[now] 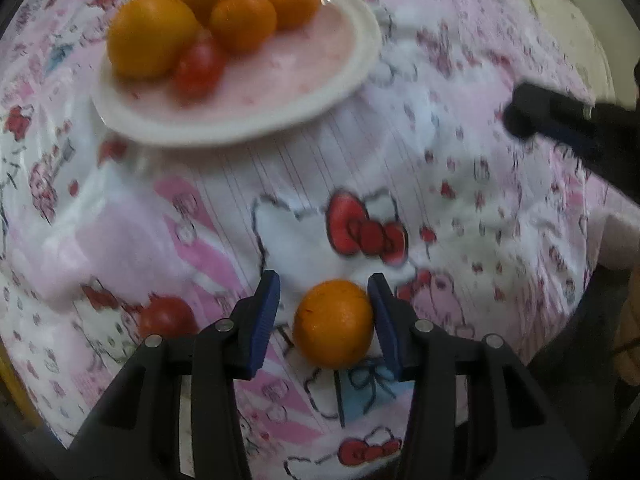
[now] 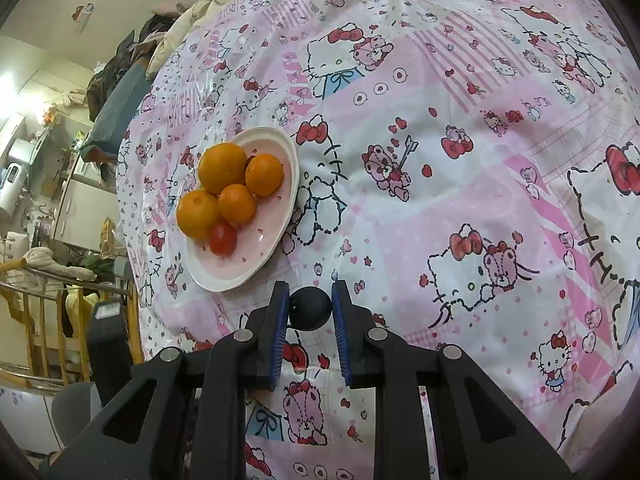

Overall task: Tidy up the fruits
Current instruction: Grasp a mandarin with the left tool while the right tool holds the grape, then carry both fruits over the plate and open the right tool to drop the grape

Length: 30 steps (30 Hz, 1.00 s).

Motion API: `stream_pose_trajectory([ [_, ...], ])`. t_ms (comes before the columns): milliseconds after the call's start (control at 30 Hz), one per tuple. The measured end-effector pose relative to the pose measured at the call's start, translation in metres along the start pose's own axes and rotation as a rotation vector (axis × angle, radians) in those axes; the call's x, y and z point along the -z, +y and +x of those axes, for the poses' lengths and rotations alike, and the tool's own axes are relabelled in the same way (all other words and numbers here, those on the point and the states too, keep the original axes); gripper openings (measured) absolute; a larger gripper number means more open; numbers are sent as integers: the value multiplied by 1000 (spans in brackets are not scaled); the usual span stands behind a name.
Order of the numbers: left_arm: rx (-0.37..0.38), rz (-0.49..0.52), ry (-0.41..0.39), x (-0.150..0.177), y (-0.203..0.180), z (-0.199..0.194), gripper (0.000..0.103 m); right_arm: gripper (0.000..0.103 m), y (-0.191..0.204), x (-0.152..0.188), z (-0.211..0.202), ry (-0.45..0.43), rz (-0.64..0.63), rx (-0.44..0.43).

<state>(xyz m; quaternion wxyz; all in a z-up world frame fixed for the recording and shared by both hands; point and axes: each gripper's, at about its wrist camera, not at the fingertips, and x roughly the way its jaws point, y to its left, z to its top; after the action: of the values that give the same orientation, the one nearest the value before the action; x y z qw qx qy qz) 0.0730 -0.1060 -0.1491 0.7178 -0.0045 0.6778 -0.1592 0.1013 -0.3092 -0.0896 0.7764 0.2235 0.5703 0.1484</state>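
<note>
A pink heart-shaped plate (image 1: 320, 92) (image 2: 276, 236) holds several oranges (image 1: 150, 36) (image 2: 222, 166) and a red tomato (image 1: 198, 68) (image 2: 223, 239). In the left wrist view my left gripper (image 1: 324, 292) is open around a loose orange (image 1: 334, 322) on the cloth; the right pad touches it, the left pad stands apart. A second tomato (image 1: 168, 316) lies left of the fingers. In the right wrist view my right gripper (image 2: 310, 300) is shut on a dark round fruit (image 2: 310, 307), held just below the plate's near rim.
A Hello Kitty patterned cloth (image 2: 460, 184) covers the table. The other gripper (image 1: 560, 124) shows dark at the right edge of the left wrist view. Clothes, a chair and room clutter (image 2: 60, 240) lie beyond the table's left edge.
</note>
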Motion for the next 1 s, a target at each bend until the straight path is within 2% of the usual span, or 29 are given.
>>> stream_pose_trajectory([
  [100, -49, 61, 17, 6, -8, 1, 38, 23, 3, 1, 3, 7, -10, 3],
  [133, -58, 63, 22, 7, -8, 0, 34, 23, 4, 1, 4, 8, -11, 3],
  [233, -56, 42, 26, 10, -3, -7, 31, 23, 6, 0, 4, 10, -14, -2],
  [433, -31, -75, -146, -3, 29, -64, 31, 23, 18, -8, 2, 1, -26, -43],
  [533, -61, -148, -231, -18, 53, -92, 31, 23, 26, -17, 4, -2, -40, -58],
  [600, -85, -180, -259, -32, 69, -103, 31, 23, 32, -24, 6, -4, -53, -67],
  [733, -101, -178, -268, -52, 80, -100, 31, 23, 48, -41, 11, -11, -99, -81],
  [867, -129, -160, -235, -72, 81, -82, 32, 23, 55, -58, 21, -8, -135, -81],
  [1000, -122, -160, -192, -81, 82, -65, 32, 23, 57, -72, 40, 17, -153, -78],
])
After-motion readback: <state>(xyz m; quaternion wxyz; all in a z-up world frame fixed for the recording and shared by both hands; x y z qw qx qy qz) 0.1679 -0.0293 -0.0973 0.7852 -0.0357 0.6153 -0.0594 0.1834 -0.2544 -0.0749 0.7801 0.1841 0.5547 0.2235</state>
